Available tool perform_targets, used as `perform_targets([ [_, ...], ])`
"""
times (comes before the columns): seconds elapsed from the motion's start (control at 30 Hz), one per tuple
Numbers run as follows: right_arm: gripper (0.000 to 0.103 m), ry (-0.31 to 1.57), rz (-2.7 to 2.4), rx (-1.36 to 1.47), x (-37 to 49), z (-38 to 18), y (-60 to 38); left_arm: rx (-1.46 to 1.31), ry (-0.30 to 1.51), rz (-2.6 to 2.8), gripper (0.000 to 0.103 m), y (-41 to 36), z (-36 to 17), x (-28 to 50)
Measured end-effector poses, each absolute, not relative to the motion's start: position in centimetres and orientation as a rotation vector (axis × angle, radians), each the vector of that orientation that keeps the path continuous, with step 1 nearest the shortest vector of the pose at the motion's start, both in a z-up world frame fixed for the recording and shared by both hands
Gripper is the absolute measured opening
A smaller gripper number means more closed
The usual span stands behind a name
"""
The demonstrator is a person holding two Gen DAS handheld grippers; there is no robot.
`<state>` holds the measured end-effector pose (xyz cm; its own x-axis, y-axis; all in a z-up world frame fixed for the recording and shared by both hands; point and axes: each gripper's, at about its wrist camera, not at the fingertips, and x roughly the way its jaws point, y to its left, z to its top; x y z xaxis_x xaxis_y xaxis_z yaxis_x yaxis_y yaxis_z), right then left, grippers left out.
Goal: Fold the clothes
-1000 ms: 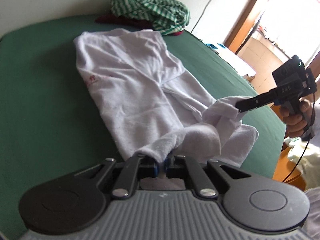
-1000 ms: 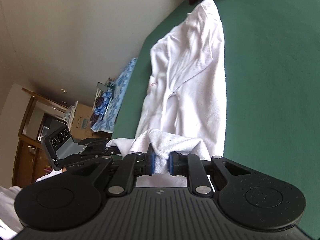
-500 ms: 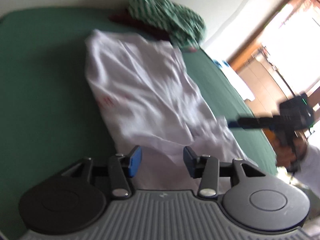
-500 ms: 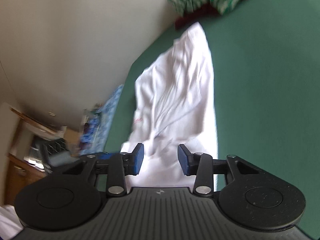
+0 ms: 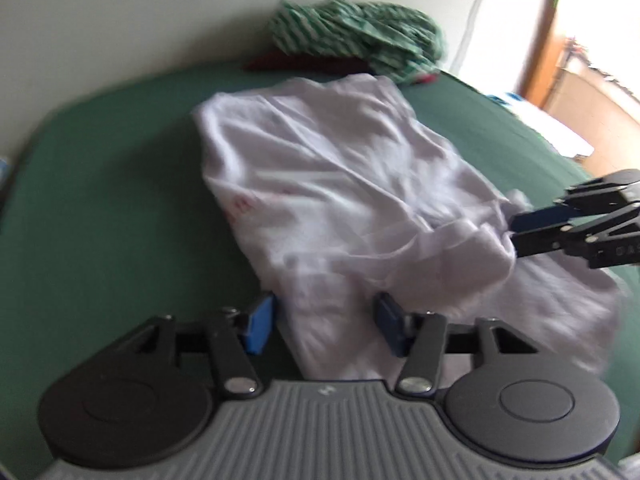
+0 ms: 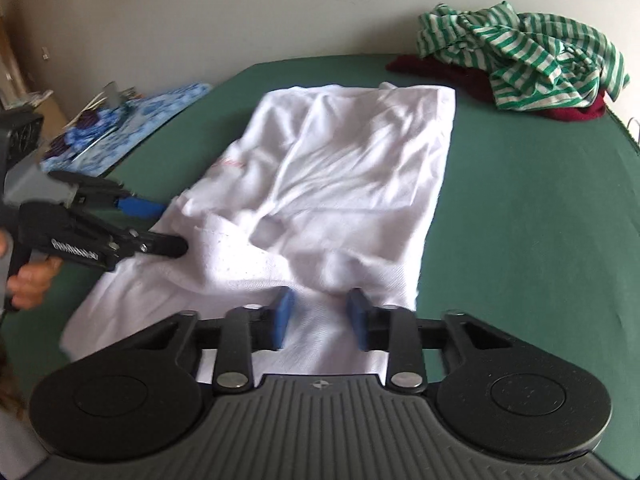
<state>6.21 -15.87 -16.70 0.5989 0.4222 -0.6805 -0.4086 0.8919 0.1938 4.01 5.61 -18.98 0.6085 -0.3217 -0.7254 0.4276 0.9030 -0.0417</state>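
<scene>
Angling down over the white shirt [image 6: 344, 168], both grippers.

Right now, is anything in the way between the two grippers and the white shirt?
Nothing visible. The white shirt lies directly under both grippers on the green table; the striped clothes pile sits at the far edge, apart from it.

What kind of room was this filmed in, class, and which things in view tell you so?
Probably a room in a home: a green-covered surface holds a white garment and a heap of striped clothes, with a sunlit doorway beyond.
</scene>
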Motion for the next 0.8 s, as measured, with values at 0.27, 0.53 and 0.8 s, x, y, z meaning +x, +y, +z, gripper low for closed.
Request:
perform_targets([
  [0.27, 0.031, 0.723, 0.333, 0.123, 6.6, -16.1, -17.0, 0.203, 0.738, -0.283, 0.042, 5.7, -18.2, 2.7],
  [0.53, 0.025, 0.743, 0.395, -0.042, 7.5, -16.4, -15.7, 0.271, 0.722, -0.34, 0.046, 3.7, -18.8, 2.5],
  [0.8, 0.005, 0.716, 0.303, 0.034, 9.6, -16.1, -16.2, 0.259, 0.715, -0.287, 0.015, 4.4, -19.1, 3.1],
])
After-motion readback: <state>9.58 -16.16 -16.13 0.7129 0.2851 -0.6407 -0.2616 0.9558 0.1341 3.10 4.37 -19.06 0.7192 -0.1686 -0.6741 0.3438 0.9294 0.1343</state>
